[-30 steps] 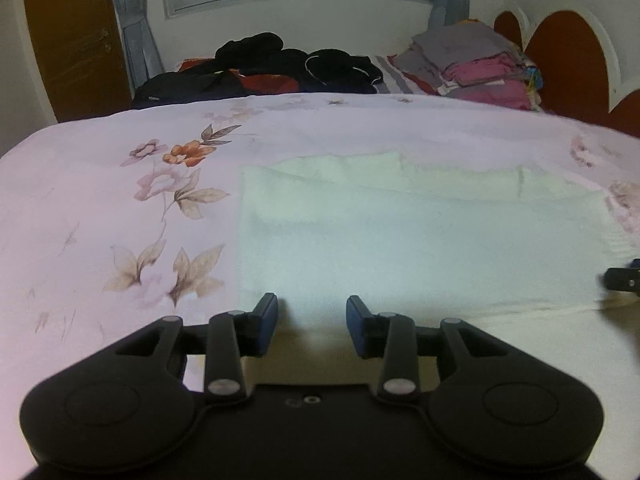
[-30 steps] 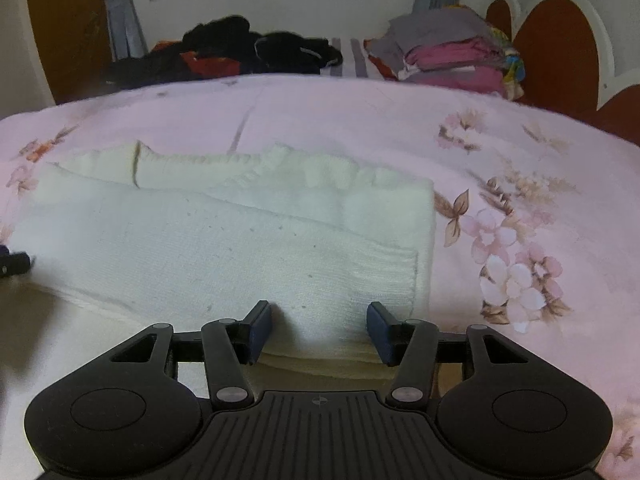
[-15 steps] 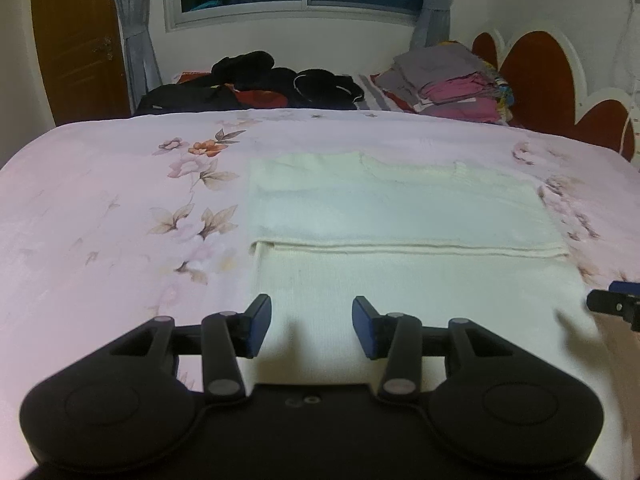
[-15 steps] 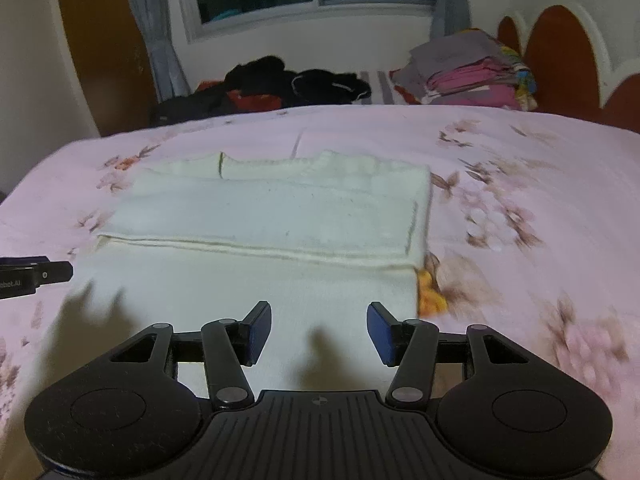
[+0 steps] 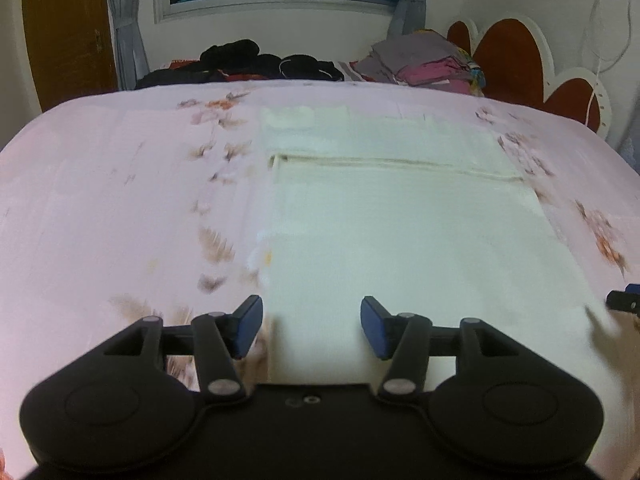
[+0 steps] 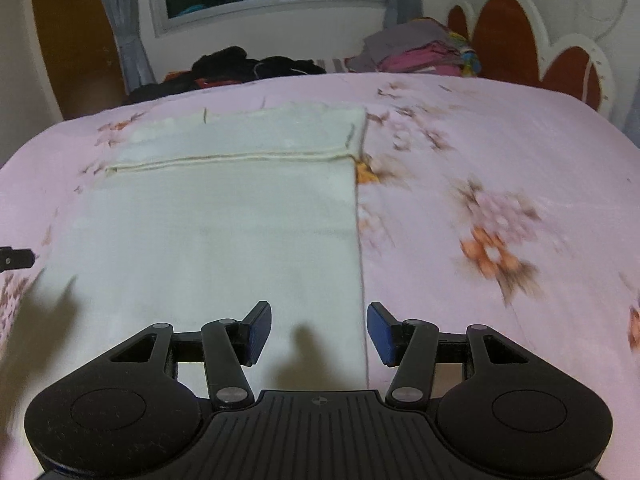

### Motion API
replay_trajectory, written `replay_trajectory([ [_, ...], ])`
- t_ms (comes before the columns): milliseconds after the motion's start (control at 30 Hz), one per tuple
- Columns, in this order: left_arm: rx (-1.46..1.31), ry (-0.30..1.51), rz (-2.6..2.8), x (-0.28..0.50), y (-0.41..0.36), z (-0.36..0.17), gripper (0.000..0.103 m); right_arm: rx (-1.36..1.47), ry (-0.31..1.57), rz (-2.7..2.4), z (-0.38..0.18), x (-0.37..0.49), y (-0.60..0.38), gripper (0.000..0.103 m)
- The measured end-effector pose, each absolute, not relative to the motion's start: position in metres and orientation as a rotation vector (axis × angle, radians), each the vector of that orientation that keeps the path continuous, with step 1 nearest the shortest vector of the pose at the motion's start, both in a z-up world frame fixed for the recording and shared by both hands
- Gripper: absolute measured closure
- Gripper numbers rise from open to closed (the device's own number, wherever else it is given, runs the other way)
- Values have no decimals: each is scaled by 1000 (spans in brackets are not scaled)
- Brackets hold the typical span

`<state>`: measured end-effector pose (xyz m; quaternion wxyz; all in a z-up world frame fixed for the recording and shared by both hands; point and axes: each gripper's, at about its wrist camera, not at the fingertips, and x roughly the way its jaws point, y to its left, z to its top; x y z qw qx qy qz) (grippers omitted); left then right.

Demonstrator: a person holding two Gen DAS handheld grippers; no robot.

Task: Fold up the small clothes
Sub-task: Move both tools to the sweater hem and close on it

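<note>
Left gripper (image 5: 311,327) tilted down over the cloth's (image 5: 400,240) near left edge, jaws just widened, nothing between them. Right gripper (image 6: 319,332) pitched likewise above the near right edge, jaws half apart, empty — fingers clear of fabric. Cloth flat on the bed (image 5: 120,200), far part folded over, fold line toward 12 o'clock. Folded pile (image 6: 416,54) at 1 o'clock, dark clothes (image 6: 244,66) at 11.
</note>
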<state>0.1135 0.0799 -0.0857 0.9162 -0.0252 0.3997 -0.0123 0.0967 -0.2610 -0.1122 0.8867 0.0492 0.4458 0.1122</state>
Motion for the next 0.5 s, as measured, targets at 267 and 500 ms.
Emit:
replay_trajectory([
  [267,-87,849,-18,64,105,-96,49,103,935,187,-108,47,-269,50],
  [500,-144,887,-13,34,125,-105,49,108,958,169,-111,24,-271,50],
])
